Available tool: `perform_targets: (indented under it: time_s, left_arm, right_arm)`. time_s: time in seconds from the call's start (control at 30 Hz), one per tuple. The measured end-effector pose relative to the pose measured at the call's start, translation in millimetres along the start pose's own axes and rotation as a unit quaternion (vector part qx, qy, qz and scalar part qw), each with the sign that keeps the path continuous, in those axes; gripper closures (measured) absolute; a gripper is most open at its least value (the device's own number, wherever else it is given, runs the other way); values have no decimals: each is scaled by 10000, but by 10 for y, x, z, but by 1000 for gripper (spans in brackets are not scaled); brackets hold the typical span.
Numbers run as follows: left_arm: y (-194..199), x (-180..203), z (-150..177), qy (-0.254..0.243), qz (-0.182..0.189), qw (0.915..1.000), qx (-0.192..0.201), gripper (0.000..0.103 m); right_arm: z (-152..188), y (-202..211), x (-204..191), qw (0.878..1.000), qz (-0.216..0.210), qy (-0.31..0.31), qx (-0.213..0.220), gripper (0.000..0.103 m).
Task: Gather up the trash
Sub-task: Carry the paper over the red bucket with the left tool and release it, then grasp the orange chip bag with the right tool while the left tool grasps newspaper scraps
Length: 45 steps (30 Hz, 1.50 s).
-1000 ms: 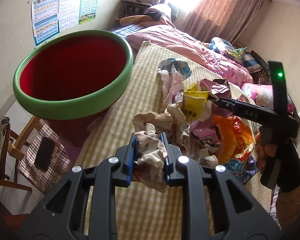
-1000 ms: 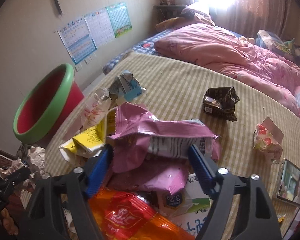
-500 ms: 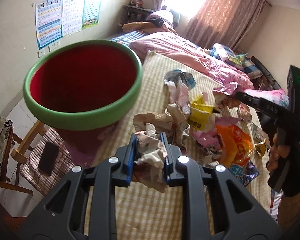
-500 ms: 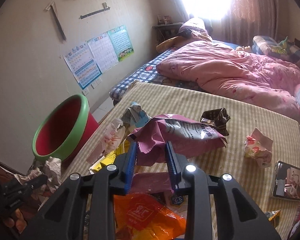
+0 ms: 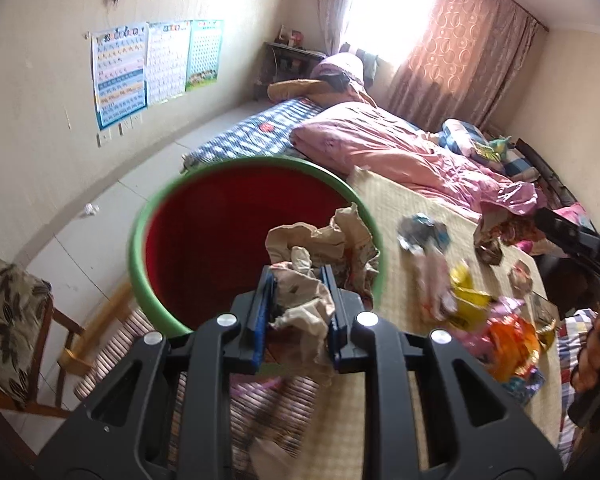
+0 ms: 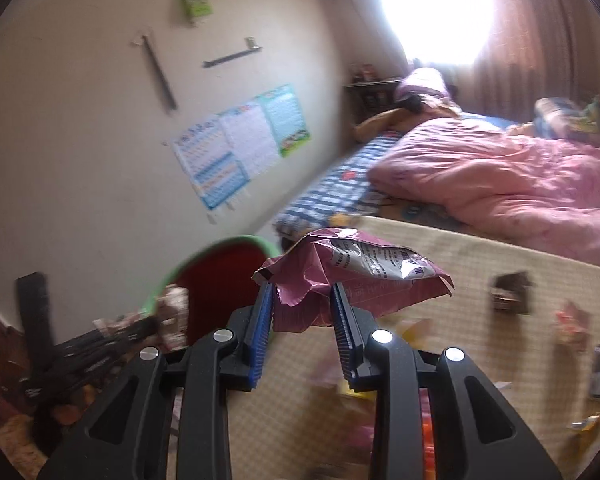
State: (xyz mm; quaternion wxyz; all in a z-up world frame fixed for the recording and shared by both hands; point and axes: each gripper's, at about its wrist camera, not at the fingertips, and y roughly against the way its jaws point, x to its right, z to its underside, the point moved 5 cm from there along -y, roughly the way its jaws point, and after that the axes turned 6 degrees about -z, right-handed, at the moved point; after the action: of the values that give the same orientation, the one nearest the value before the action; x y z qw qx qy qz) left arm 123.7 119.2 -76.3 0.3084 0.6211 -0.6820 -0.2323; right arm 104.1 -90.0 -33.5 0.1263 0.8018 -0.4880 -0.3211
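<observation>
At far left in the left wrist view we see a wooden chair [image 5: 12, 320] with a leaf-patterned cushion, bare pale floor open between it and the wall. Next comes the red bin [image 5: 236, 240], round, smooth plastic with a thick green rim, its mouth wide and dark. Our left gripper [image 5: 298, 300] pinches crumpled paper [image 5: 312, 264], beige and creased into sharp folds, with the wad overlapping the bin's near right rim. To the right the table's edge runs beside the bin; its checked yellow cloth [image 5: 396, 216] is flat and matte. Loose wrappers [image 5: 496, 328], glossy orange, yellow and pink, lie piled near the cloth's right side, with bare cloth between them and the bin. A pink quilt [image 5: 400, 152] lies rumpled on the bed beyond.

In the right wrist view the bin [image 6: 224, 272] shows at left, blurred, its green rim just past the table edge. Our right gripper [image 6: 302, 320] is clamped on a pink snack bag [image 6: 352, 276], a crinkled foil with a printed silver panel, held above the cloth. Farther right a dark crushed carton [image 6: 510, 294] sits alone on open cloth.
</observation>
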Motion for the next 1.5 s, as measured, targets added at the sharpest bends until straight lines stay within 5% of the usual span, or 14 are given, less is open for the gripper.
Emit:
perform_targets:
  time_s: [0.2, 0.4, 0.47, 0.53, 0.6, 0.7, 1.03, 1.5]
  left_arm:
    - [-182, -254, -105, -105, 16, 9999, -109, 80]
    - [-319, -353, -107, -283, 182, 9992, -218, 80]
    - [-350, -379, -114, -296, 177, 9992, -216, 74]
    - [-363, -411, -110, -293, 203, 9992, -202, 50]
    - [-357, -449, -107, -255, 214, 9994, -136, 38]
    - [-353, -501, -105, -233, 230, 9994, -133, 30]
    - [-282, -490, -168, -175, 386, 9991, -43, 28]
    - [-115, 113, 33, -383, 557, 9977, -84, 28]
  right_arm:
    - [-83, -458, -548, 9969, -763, -165, -96, 73]
    - [-101, -772, -814, 9949, -947, -313, -114, 72]
    - [-95, -844, -834, 9952, -889, -401, -111, 72]
    - [-102, -875, -849, 9959, -791, -430, -96, 70]
    - [-94, -902, -845, 9962, -713, -497, -85, 54]
    - [-95, -881, -857, 9968, -609, -514, 31, 51]
    - [-45, -541, -780, 9984, -159, -418, 341, 45]
    - [358, -47, -249, 9977, 275, -564, 262, 45]
